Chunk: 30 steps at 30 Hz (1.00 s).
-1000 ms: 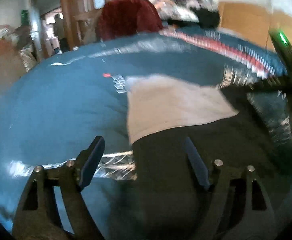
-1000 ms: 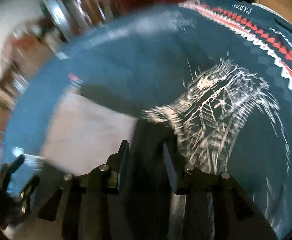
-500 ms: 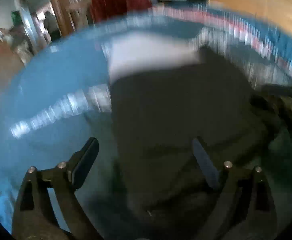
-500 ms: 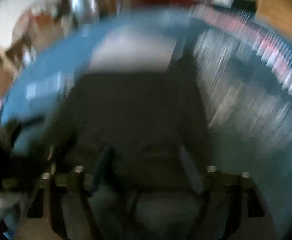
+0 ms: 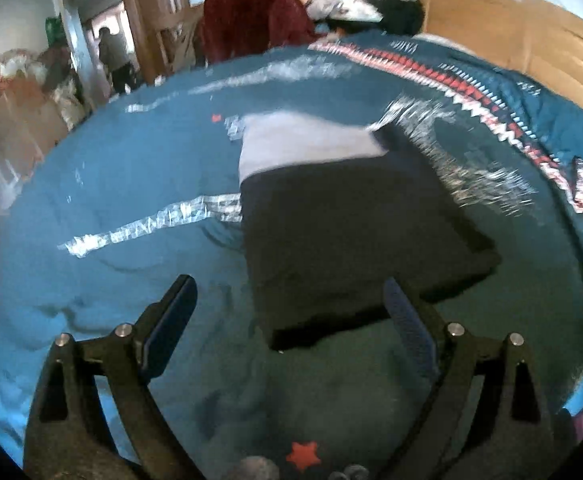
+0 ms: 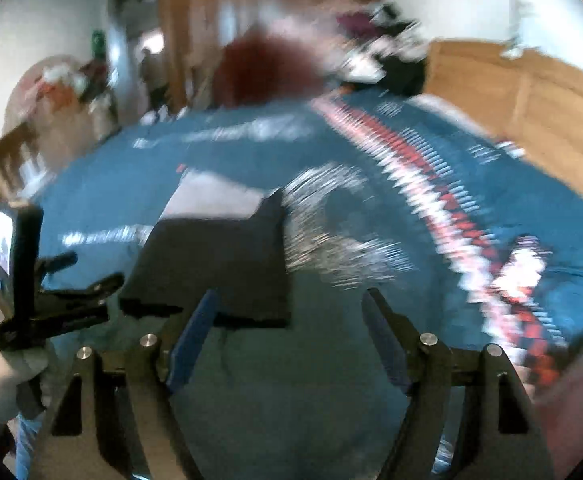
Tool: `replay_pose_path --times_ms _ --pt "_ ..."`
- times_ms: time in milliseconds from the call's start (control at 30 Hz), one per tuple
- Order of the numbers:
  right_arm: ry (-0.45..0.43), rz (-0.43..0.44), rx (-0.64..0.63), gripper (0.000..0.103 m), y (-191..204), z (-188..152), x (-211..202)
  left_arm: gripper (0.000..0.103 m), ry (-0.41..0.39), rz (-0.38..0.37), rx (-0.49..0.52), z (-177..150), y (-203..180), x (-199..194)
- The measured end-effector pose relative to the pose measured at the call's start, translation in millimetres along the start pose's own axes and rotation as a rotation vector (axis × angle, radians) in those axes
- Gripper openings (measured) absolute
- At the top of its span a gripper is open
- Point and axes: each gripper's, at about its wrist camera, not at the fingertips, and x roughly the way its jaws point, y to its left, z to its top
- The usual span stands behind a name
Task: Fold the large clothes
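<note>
Through the left wrist camera I saw my left gripper point(image 5: 287, 312) spread wide and holding nothing, its fingers low in the frame over a teal bedspread point(image 5: 103, 184). The folded dark garment point(image 5: 347, 240) lay flat on the bedspread at frame centre, its near edge between the fingertips, a pale panel point(image 5: 303, 148) showing at its far end. A red-and-white zigzag band point(image 5: 471, 92) crossed the upper right, and a dark red heap point(image 5: 251, 20) sat at top centre. Through the right wrist camera, much blurred, my right gripper point(image 6: 287, 320) was likewise released, empty above the bedspread point(image 6: 371, 360). The garment point(image 6: 219, 264) lay left of centre, its near corner just beyond the left fingertip. The left gripper point(image 6: 83, 288) showed at the left edge, beside the garment.
</note>
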Motion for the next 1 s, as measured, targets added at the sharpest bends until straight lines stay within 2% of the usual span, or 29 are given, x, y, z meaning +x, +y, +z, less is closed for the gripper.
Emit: replay_pose_path --times_ms 67,133,200,233,300,367,433,533,633,700,833,1000 --pt "-0.087 -0.084 0.011 0.085 -17.3 -2.6 -51.8 0.093 -0.036 -0.024 0.019 7.1 -17.6 -15.3" --pt "-0.175 -0.181 0.014 0.103 -33.6 -8.7 -97.4 0.093 -0.076 -0.065 0.046 13.5 -37.3 -32.7" --pt "-0.270 -0.272 0.030 0.103 -51.7 -21.4 -140.6 0.095 -0.117 -0.119 0.099 20.7 -71.6 -49.9" --pt "-0.261 -0.314 0.042 0.103 -64.4 -30.7 -155.4 0.097 -0.130 -0.146 0.124 22.3 -84.9 -56.6" --pt "-0.167 -0.344 0.095 0.103 -89.8 -45.0 -165.5 0.101 -0.162 -0.207 0.181 23.8 -124.5 -73.8" --pt "-0.055 -0.418 0.197 0.103 -126.1 -70.1 -171.0 0.103 -0.179 -0.302 0.232 22.8 -165.7 -90.3" --pt "0.030 -0.505 0.299 0.103 -163.6 -99.3 -178.3 0.103 -0.144 -0.435 0.276 19.8 -208.1 -99.4" --pt "0.141 -0.564 0.455 0.103 -212.0 -141.2 -190.1 0.103 -0.039 -0.588 0.355 9.1 -274.1 -100.7" --pt "0.159 -0.596 0.467 0.103 -227.7 -163.6 -207.7 0.103 0.007 -0.610 0.388 -0.3 -314.1 -99.0" --pt "0.150 -0.600 0.458 0.103 -230.4 -164.9 -217.5 0.103 0.001 -0.609 0.395 -0.8 -326.4 -103.2" --pt "0.138 -0.582 0.455 0.103 -233.3 -150.3 -214.0 0.103 -0.093 -0.541 0.406 6.8 -315.9 -121.2" --pt "0.100 -0.562 0.410 0.103 -227.3 -135.1 -200.5 0.103 -0.234 -0.492 0.364 23.0 -293.4 -154.5"
